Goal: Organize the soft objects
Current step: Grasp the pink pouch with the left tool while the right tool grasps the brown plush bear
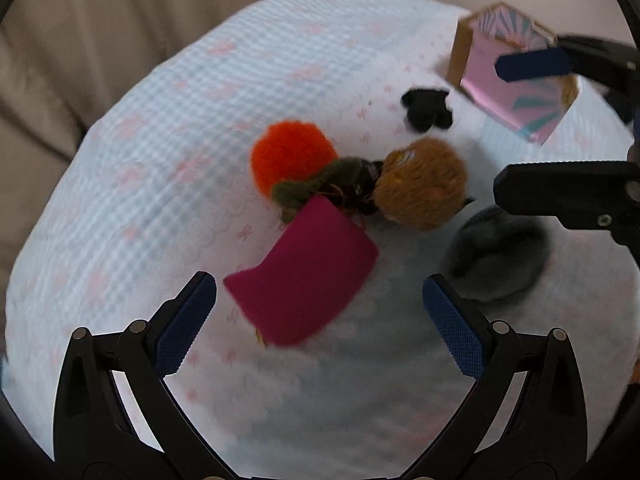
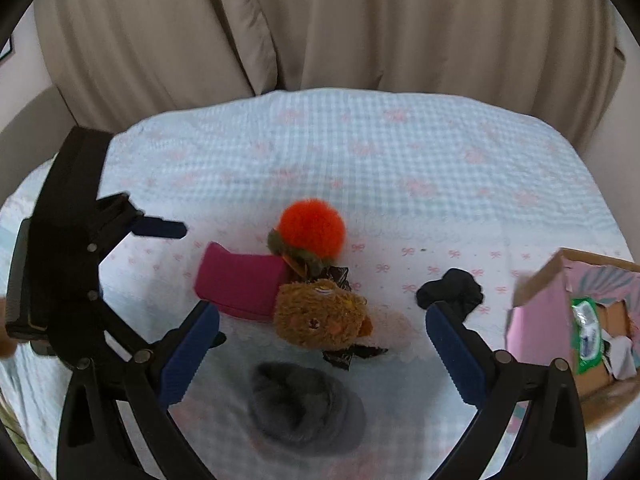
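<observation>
Soft objects lie on a bed with a pale blue checked cover. A magenta pouch sits just ahead of my open left gripper; it also shows in the right wrist view. An orange pompom, a brown plush, a grey fuzzy item and a black cloth lie around it. My right gripper is open above the grey item and the plush. It enters the left wrist view from the right.
A pink cardboard box stands at the right edge of the bed with a green packet inside; it also shows in the left wrist view. Beige curtains hang behind the bed. A dark wrapper lies under the plush.
</observation>
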The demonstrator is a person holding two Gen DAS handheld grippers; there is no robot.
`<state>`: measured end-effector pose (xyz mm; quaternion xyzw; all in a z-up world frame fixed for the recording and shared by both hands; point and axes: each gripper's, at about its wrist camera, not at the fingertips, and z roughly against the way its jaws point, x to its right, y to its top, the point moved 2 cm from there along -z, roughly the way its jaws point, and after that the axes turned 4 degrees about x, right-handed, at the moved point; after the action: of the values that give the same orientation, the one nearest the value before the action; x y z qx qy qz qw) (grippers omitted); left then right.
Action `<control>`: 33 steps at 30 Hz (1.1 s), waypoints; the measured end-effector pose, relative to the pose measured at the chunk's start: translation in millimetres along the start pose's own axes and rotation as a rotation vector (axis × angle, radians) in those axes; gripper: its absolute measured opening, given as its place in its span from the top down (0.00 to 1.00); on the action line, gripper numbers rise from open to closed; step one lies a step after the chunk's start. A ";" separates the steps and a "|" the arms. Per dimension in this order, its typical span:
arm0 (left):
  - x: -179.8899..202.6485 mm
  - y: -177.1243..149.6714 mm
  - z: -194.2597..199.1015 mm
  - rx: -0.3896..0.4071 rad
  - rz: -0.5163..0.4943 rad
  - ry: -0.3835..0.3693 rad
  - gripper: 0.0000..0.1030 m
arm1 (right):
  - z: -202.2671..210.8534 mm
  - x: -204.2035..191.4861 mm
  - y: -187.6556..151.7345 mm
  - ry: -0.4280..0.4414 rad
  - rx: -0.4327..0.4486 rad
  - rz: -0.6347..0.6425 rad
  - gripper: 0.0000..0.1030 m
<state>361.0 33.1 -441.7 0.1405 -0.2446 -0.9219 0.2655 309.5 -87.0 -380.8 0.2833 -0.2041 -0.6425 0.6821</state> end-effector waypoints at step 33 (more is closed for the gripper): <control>20.1 3.3 -68.9 -0.160 -0.444 -0.105 0.56 | -73.6 5.1 -19.6 0.073 -0.069 0.032 0.47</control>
<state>372.7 -6.5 -500.4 0.1212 -0.1475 -0.9801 0.0536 342.4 -83.2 -449.7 0.2794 -0.1613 -0.6276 0.7086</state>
